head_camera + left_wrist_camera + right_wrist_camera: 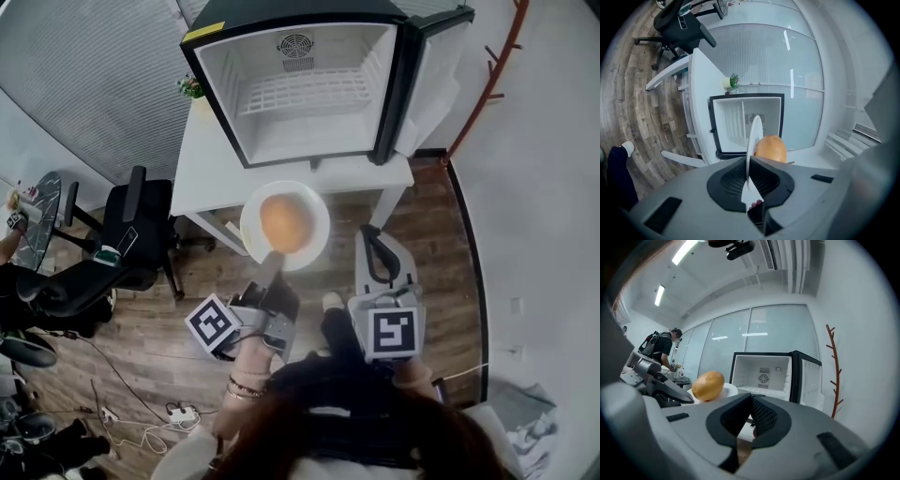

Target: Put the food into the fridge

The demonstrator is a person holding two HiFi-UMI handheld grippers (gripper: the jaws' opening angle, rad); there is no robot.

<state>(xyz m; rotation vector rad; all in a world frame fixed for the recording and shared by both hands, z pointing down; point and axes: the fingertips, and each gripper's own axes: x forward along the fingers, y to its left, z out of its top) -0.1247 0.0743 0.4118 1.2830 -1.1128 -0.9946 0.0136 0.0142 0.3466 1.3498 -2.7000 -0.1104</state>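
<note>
Wood floor point(141, 347) lies underfoot. The left gripper point(271, 265) is clamped on the rim of a plate point(314, 208) carrying the food point(282, 221). The right gripper point(373, 246) beside it has its jaws together, empty. Beyond, the fridge point(309, 103) stands open on a table point(211, 164).

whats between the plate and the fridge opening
Only a bare strip of white table separates plate from fridge, per the head view.
</note>
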